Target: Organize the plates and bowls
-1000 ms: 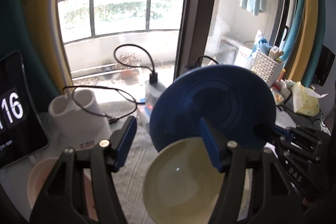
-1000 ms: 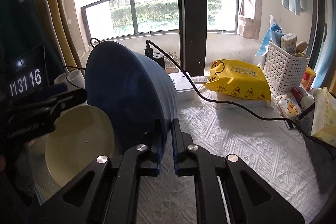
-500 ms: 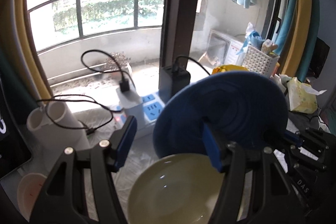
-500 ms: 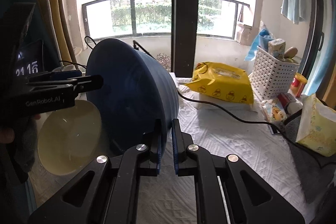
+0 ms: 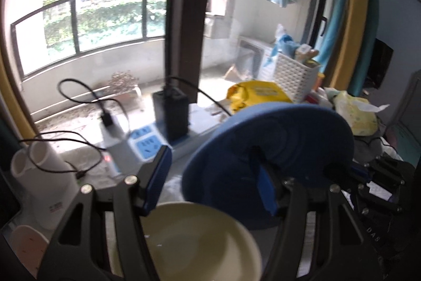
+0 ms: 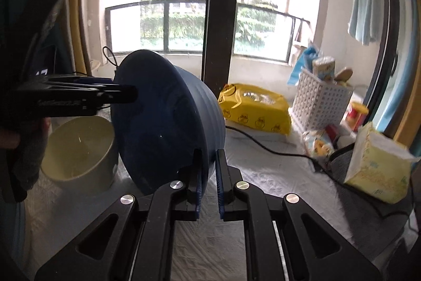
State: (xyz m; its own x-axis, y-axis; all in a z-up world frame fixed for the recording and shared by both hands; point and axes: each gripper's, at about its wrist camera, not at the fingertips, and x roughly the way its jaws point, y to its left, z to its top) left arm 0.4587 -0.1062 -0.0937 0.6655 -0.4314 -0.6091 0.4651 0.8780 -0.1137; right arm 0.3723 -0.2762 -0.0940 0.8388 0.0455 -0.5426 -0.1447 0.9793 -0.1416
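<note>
My right gripper (image 6: 209, 152) is shut on the rim of a dark blue ribbed bowl (image 6: 168, 123), which it holds tipped on its side with the opening facing left. That blue bowl (image 5: 276, 149) fills the middle of the left wrist view, with the right gripper (image 5: 342, 173) at its right edge. My left gripper (image 5: 210, 152) reaches toward the bowl's opening; its jaws are closing, the bowl's near rim lies between them, and the pads do not press on it. A cream bowl (image 5: 197, 241) sits below it, on the white cloth (image 6: 263, 175) beside the blue bowl, in the right wrist view as the cream bowl (image 6: 79, 149).
A power strip (image 5: 147, 144) with a black charger (image 5: 171, 112) and cables lies behind the bowls. Two white tubes (image 5: 39, 183) and a pink bowl (image 5: 23, 246) are at the left. A yellow bag (image 6: 252, 109), white basket (image 6: 321, 102) and tissue pack (image 6: 376, 167) crowd the right.
Both grippers have shifted right along the table, the blue bowl travelling with the right one. The tablet clock has slid out of the left wrist view. The left jaws stand slightly narrower.
</note>
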